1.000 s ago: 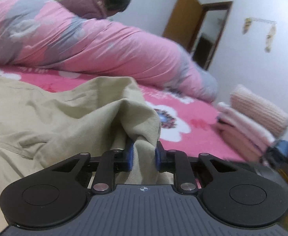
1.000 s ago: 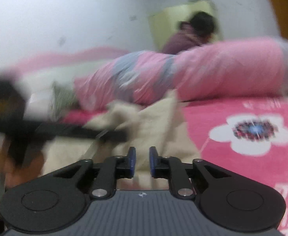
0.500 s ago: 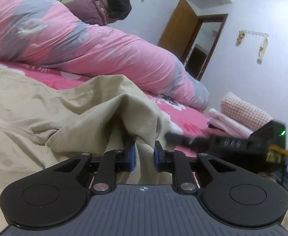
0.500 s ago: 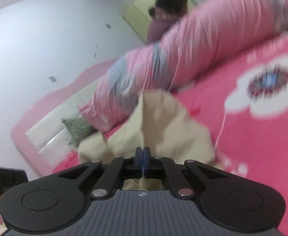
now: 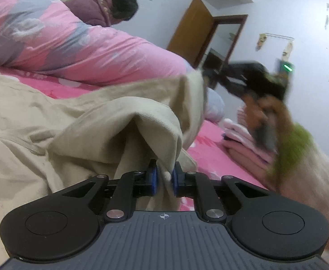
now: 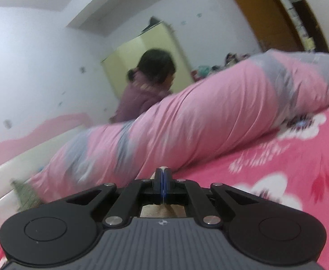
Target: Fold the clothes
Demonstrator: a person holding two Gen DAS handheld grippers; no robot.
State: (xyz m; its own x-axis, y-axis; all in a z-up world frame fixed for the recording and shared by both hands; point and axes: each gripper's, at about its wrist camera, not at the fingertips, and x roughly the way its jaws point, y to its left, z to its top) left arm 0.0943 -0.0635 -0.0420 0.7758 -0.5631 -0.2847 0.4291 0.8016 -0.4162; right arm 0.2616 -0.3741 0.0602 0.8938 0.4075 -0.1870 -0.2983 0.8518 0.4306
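A beige garment [image 5: 74,135] lies crumpled across the pink bed. My left gripper [image 5: 164,176] has a thick fold of it between its blue pads, and its jaws are closing on that fold. In the left wrist view my right gripper [image 5: 211,76] is blurred at the upper right, holding another edge of the garment up off the bed. In the right wrist view the right gripper [image 6: 163,180] has its pads pressed together, with a sliver of beige garment [image 6: 160,211] showing at the tip and under the fingers.
A rolled pink and grey quilt [image 5: 97,51] lies along the far side of the flowered pink sheet [image 6: 276,168]. A person in a purple top [image 5: 101,11] sits behind it. Folded pink clothes [image 5: 243,144] are stacked at the right, by a green sleeve [image 5: 294,139].
The right gripper went from open to shut on the garment's edge, then rose up and to the right with it. The left gripper kept its fold and barely moved.
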